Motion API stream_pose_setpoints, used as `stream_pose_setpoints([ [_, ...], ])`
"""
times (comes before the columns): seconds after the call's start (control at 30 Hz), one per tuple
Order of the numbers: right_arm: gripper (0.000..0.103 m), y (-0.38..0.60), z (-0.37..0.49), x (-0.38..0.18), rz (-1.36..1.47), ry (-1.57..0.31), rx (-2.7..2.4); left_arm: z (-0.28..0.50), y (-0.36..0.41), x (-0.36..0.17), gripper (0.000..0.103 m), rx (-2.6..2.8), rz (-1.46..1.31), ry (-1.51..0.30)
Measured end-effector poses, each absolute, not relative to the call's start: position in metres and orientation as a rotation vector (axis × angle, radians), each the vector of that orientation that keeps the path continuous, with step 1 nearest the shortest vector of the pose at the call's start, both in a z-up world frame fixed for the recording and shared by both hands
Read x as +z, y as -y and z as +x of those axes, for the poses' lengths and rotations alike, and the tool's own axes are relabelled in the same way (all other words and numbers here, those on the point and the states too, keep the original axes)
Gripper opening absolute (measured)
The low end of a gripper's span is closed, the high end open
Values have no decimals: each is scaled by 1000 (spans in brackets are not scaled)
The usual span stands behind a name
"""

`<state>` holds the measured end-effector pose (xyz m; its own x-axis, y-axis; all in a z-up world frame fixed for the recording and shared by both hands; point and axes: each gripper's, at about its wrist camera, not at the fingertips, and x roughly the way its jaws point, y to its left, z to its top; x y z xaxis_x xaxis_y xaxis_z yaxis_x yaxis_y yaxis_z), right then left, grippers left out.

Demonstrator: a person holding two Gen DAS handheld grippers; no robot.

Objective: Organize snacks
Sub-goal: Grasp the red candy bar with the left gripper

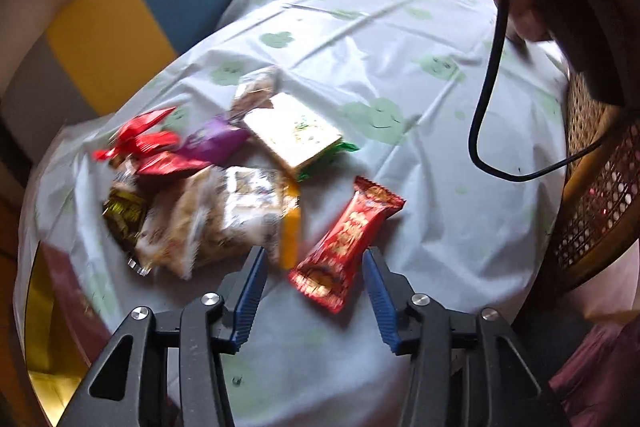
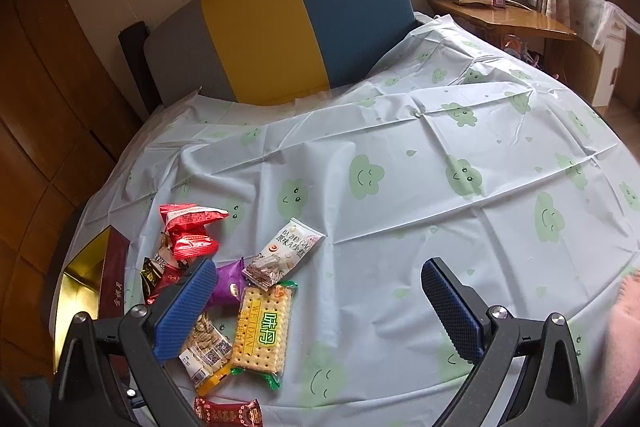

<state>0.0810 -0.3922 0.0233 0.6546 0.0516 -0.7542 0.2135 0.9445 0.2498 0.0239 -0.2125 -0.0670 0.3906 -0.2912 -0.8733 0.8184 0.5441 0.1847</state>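
A pile of snack packets lies at the near left of the cloth-covered table (image 2: 400, 155): a cracker pack (image 2: 262, 331) (image 1: 294, 135), a purple packet (image 2: 230, 283) (image 1: 212, 143), red packets (image 2: 192, 227) (image 1: 152, 143) and a white bar packet (image 2: 288, 251). Apart from the pile lies a long red packet (image 1: 346, 239) (image 2: 228, 413). My left gripper (image 1: 314, 253) hangs just over it, jaws open on either side of its near end, pads not pressing. My right gripper (image 2: 318, 267) stands wide open above the table beside the pile, holding nothing.
A red box with a gold inside (image 2: 84, 291) (image 1: 60, 299) sits at the table's left edge. A blue, yellow and grey seat back (image 2: 312, 19) stands behind the table. A wicker chair (image 1: 592, 195) is at the right. A black cable (image 1: 484, 107) hangs over the cloth.
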Motion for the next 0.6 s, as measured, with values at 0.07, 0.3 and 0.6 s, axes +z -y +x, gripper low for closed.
stream_pose_setpoints([
  [0.07,103,392,82,22,332,-864,-96,27,225,-75,50,-798,720,-902],
  [0.3,103,391,87,16,315,-897,-103,28,236,-86,22,-868,756,-884],
  [0.6,99,378,93,4,242,-967,-92,21,193,-76,22,-795,506,-916],
])
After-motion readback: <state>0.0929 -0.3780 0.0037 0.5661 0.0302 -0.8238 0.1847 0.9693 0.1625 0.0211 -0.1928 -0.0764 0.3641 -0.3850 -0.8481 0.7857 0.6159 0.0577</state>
